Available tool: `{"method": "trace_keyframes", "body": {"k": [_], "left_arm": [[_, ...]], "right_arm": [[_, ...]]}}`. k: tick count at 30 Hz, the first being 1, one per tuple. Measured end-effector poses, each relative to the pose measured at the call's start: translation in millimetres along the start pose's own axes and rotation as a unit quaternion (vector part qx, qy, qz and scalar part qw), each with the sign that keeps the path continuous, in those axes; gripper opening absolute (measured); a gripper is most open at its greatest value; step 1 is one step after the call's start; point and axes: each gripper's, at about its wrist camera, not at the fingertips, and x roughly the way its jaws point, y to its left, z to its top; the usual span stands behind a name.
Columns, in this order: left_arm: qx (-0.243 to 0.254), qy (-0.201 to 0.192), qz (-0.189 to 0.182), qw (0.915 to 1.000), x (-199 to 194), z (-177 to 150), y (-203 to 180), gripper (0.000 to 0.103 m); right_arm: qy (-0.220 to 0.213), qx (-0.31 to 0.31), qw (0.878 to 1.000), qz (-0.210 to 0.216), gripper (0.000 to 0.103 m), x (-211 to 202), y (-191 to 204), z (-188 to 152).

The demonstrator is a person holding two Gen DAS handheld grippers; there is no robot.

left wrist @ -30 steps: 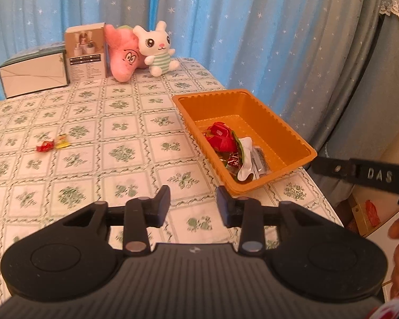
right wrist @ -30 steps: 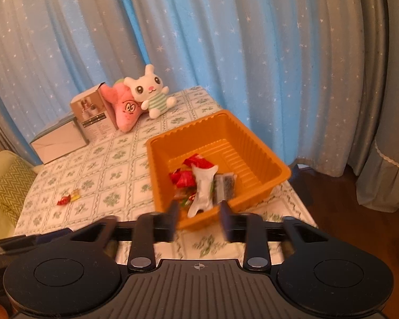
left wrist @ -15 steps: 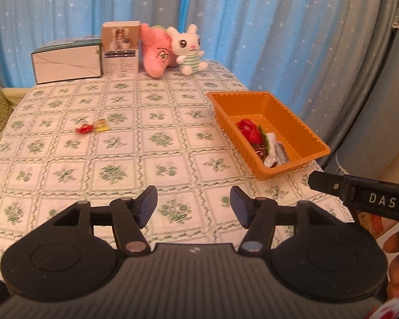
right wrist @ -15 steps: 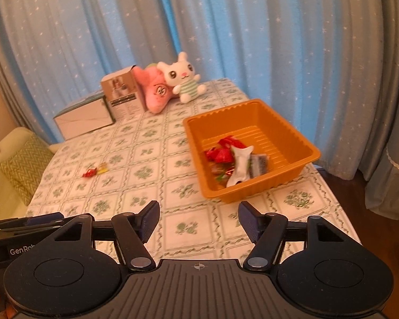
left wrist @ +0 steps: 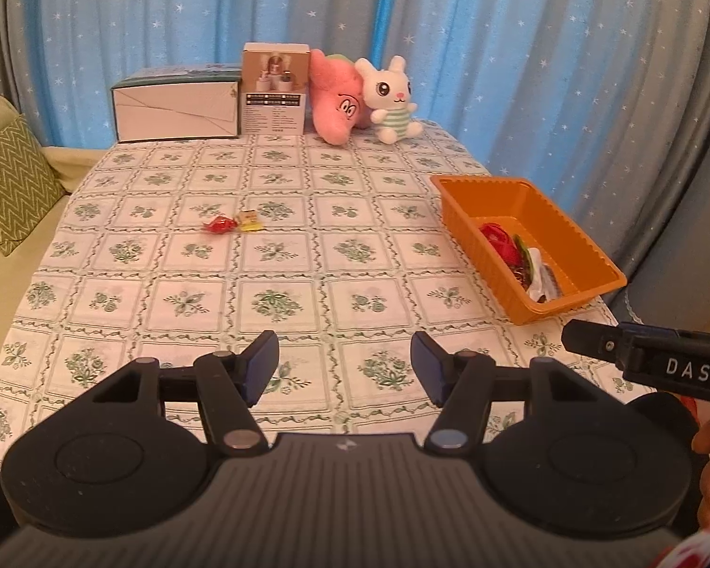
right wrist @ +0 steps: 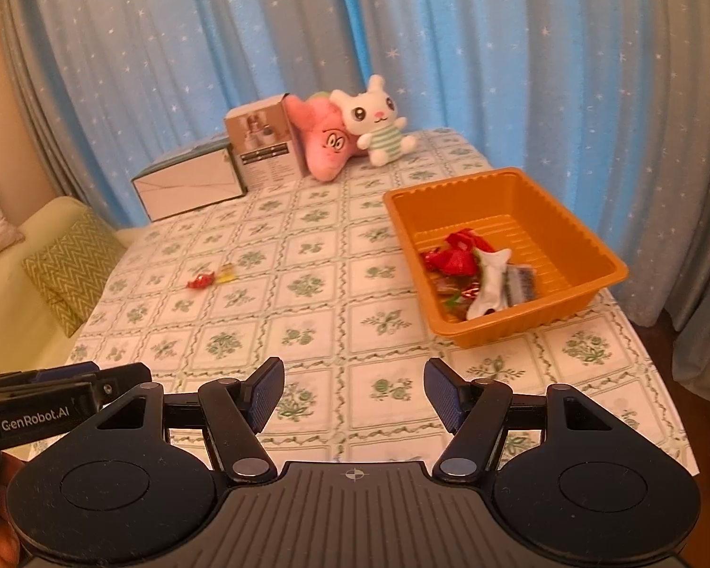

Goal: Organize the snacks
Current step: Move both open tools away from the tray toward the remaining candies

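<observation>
The table (left wrist: 307,255) wears a white cloth checked with green flower squares, blue star-dotted curtains (left wrist: 497,47) hang behind it, and a pale sofa with a green zigzag cushion (left wrist: 9,180) sits at nine o'clock. An orange tray (right wrist: 511,189) at three o'clock near the table's edge holds several wrapped snacks (right wrist: 473,274) — a red candy (left wrist: 220,226) and a yellow one (left wrist: 250,220) lie touching on the cloth, well apart from it. Both the left tool (left wrist: 344,371) and the right tool (right wrist: 353,393) hover above the table's six o'clock edge — jaws just widened, spread apart, nothing between them.
</observation>
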Motion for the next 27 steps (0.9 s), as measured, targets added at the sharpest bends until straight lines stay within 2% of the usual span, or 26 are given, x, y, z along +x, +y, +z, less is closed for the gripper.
{"method": "trace_keyframes", "body": {"k": [17,27], "left_arm": [[-0.014,0.001,0.01,0.9998,1.9,1.0,22.9,0.057],[-0.018,0.018,0.021,0.9995,24.5,3.4,49.0,0.057]], "right_arm": [[0.01,-0.025,0.999,0.018,0.065,20.0,26.1,4.0],[0.022,-0.048,0.998,0.029,0.065,54.9,47.3,9.3]]}}
